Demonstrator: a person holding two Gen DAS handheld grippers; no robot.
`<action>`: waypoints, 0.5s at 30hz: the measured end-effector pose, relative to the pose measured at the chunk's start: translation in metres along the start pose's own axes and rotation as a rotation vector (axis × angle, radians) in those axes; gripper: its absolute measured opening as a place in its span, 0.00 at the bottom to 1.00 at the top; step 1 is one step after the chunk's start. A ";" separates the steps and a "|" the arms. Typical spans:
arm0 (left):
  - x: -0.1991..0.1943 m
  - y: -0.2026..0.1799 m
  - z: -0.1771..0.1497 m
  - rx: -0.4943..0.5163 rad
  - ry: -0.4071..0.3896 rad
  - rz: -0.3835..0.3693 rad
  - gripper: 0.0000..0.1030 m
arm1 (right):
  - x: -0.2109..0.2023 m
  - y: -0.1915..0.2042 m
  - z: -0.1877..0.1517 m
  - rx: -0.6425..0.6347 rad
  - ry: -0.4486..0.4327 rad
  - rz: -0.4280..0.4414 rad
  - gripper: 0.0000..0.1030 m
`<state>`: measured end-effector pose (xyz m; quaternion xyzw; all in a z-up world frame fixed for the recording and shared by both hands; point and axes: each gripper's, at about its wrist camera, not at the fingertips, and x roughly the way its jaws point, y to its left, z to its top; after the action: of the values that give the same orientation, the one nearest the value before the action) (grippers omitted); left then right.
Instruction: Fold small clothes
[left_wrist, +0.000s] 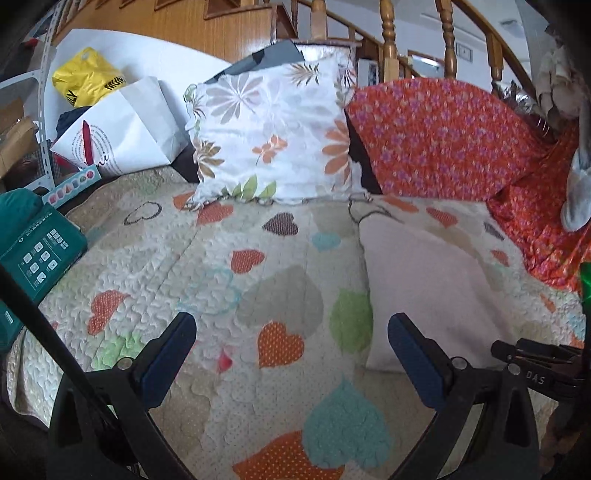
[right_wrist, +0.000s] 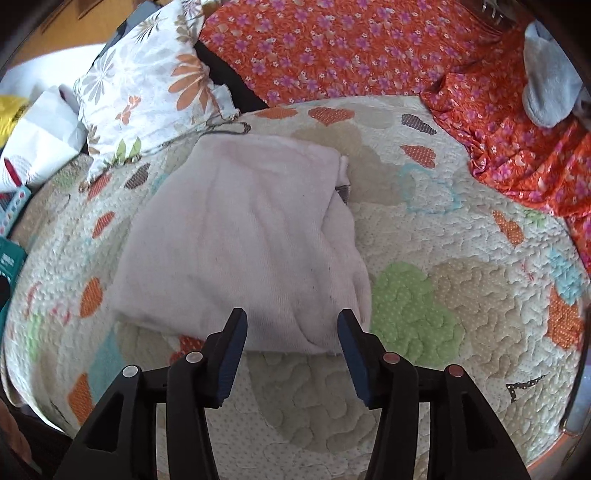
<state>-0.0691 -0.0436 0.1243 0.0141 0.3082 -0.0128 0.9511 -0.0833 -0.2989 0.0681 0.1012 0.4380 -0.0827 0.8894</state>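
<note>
The pale pink garment (right_wrist: 240, 236) lies folded into a rough rectangle on the heart-patterned quilt (right_wrist: 443, 314), its near edge just ahead of the right gripper (right_wrist: 291, 325); that gripper's jaws stand partly apart with nothing pinched between them, the blue pads hovering over the cloth's near hem rather than pressing it. From the left wrist view the same garment (left_wrist: 424, 280) sits off to the right of the left gripper (left_wrist: 291, 328), whose jaws are spread wide over bare quilt (left_wrist: 221, 266), holding nothing; the other tool shows black at that view's right edge.

Behind the garment a floral cushion (right_wrist: 147, 85) leans close to its far left corner; an orange flowered cloth (right_wrist: 351, 48) runs along the back and down the right side, well apart from the garment's right edge; a grey sock-like thing (right_wrist: 546, 81) lies on it. A white paper bag (left_wrist: 122, 129), a yellow bag (left_wrist: 81, 74) and a green package (left_wrist: 33, 243) crowd the left margin; open quilt lies to the garment's right and in front.
</note>
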 end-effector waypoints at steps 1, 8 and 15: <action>0.005 -0.002 -0.002 0.006 0.016 0.002 1.00 | 0.001 0.001 -0.001 -0.009 0.002 -0.008 0.54; 0.022 -0.010 -0.010 0.041 0.082 -0.016 1.00 | 0.003 0.010 -0.006 -0.077 -0.001 -0.044 0.60; 0.038 -0.015 -0.017 0.052 0.157 -0.038 1.00 | 0.004 0.021 -0.009 -0.145 -0.012 -0.080 0.63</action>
<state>-0.0490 -0.0583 0.0878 0.0340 0.3818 -0.0377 0.9229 -0.0825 -0.2769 0.0621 0.0183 0.4412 -0.0868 0.8930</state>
